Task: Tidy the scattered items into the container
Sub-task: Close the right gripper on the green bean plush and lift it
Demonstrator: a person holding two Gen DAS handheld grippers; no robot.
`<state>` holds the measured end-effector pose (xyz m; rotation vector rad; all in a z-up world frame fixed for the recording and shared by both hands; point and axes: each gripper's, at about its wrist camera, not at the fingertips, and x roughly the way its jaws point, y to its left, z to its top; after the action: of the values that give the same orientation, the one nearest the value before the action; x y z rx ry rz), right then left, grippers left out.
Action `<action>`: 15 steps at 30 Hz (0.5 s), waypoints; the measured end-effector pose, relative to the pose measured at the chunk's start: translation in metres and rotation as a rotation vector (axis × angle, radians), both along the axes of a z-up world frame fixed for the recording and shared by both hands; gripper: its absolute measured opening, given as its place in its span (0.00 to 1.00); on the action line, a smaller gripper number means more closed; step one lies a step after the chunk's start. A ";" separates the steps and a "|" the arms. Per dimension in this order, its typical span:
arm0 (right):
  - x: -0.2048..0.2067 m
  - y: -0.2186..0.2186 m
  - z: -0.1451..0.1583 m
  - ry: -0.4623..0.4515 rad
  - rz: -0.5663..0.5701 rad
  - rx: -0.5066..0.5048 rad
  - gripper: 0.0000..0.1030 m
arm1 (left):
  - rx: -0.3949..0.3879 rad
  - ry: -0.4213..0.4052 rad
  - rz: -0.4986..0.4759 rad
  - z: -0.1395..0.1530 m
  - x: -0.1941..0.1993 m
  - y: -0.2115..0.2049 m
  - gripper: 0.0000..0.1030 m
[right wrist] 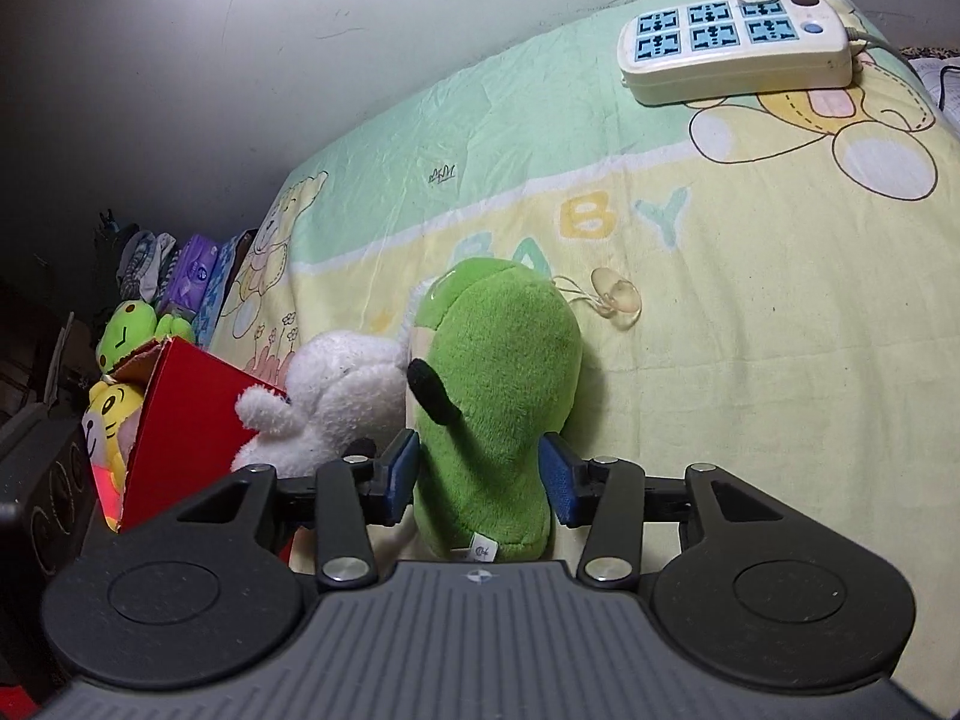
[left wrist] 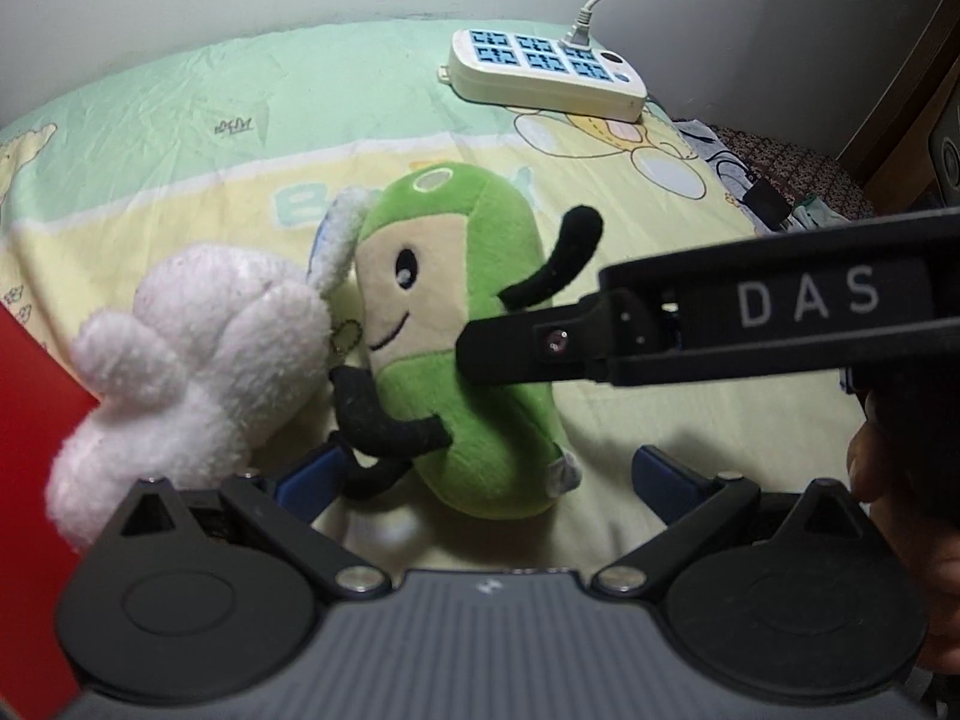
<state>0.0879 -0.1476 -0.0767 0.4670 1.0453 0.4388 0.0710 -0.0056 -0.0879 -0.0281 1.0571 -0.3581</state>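
Note:
A green plush toy [left wrist: 474, 324] with black limbs lies on the bed sheet, leaning against a white plush toy [left wrist: 198, 354]. My left gripper [left wrist: 480, 474] is open, its blue pads on either side of the green toy's lower end. My right gripper [right wrist: 480, 474] has its blue pads against both sides of the green plush [right wrist: 492, 384]; it looks shut on it. In the left wrist view the right gripper's black finger [left wrist: 528, 348] presses on the toy's body. The white plush [right wrist: 336, 402] sits beside the red box [right wrist: 186, 420], the container, which holds other soft toys.
A white power strip [left wrist: 546, 69] with blue sockets and a plugged cable lies at the far edge of the bed. A clear suction cup [right wrist: 618, 297] on a string lies by the green toy. A yellow tiger plush [right wrist: 111, 420] and a green frog plush [right wrist: 129, 333] are by the box.

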 end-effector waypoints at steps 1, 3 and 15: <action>0.003 -0.001 -0.003 0.014 0.003 0.019 0.53 | -0.005 0.008 0.005 -0.002 0.003 0.002 0.99; 0.007 -0.004 -0.008 0.041 -0.002 0.066 0.55 | -0.013 0.010 0.014 -0.004 0.009 0.003 0.99; -0.008 -0.020 -0.017 0.133 -0.037 0.216 0.50 | -0.035 0.014 -0.054 -0.001 0.002 -0.011 0.91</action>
<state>0.0801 -0.1675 -0.0938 0.7148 1.1212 0.4953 0.0733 -0.0164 -0.0884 -0.0340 1.0669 -0.4255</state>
